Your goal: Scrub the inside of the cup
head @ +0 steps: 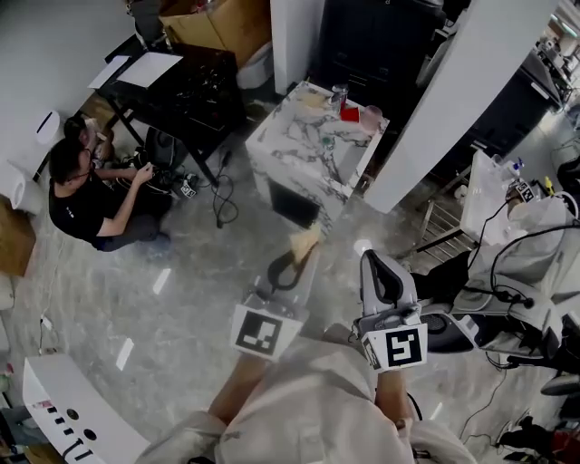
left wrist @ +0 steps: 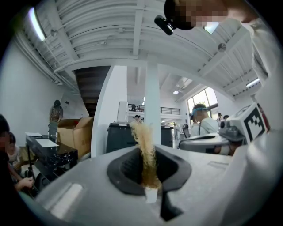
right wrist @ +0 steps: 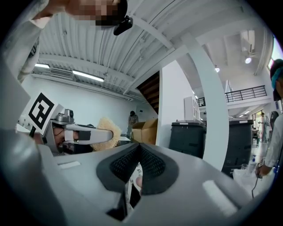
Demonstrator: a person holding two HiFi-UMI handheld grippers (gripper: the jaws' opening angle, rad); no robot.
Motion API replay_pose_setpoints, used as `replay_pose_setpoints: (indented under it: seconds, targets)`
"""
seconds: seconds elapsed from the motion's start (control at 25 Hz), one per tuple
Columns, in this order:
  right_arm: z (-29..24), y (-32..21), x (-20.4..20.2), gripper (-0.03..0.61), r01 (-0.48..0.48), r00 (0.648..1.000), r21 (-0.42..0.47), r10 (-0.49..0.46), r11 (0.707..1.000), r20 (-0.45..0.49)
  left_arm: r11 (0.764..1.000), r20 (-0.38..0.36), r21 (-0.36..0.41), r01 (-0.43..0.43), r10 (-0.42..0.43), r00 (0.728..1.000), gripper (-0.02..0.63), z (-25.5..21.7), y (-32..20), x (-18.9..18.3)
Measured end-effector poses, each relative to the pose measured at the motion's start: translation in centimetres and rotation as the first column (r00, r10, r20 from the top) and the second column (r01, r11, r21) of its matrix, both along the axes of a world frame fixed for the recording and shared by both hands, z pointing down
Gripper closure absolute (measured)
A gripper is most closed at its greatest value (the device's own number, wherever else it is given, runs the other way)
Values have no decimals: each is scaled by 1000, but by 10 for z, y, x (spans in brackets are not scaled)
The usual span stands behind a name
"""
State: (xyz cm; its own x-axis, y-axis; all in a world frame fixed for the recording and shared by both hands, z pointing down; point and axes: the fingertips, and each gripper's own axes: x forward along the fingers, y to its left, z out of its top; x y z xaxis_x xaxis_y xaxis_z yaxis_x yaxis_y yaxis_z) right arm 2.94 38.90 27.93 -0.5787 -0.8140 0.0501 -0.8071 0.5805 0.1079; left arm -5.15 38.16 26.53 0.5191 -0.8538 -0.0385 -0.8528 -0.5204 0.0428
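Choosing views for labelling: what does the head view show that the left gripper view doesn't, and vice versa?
Head view only: the marble table ahead with small items on it, the floor, and the left gripper's own marker cube.
Left gripper view only: the ceiling, and up close, the left gripper with its jaws closed on the tan scrubber.
Both: the tan scrubber, the right gripper, a cardboard box, a seated person.
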Motion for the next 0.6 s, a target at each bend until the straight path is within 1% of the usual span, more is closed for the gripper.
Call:
replay_pose_setpoints:
  seconds: [0.16, 0.32, 0.6]
  targets:
    - [1, -13, -18, 581, -10, 1000, 3, 10, 1000, -19, 1000, -3, 3, -13, 13, 1000, 586, 1, -12, -16]
    - [0, -36, -27, 581, -18, 999, 12, 19, 1000, -27, 1000, -6, -3, -6, 6, 1000, 586, 4, -35, -30]
    - [11, -81, -25, 581, -17, 1000, 2, 18, 1000, -21, 1000, 12, 5, 6, -6, 1000, 586, 13, -79, -31]
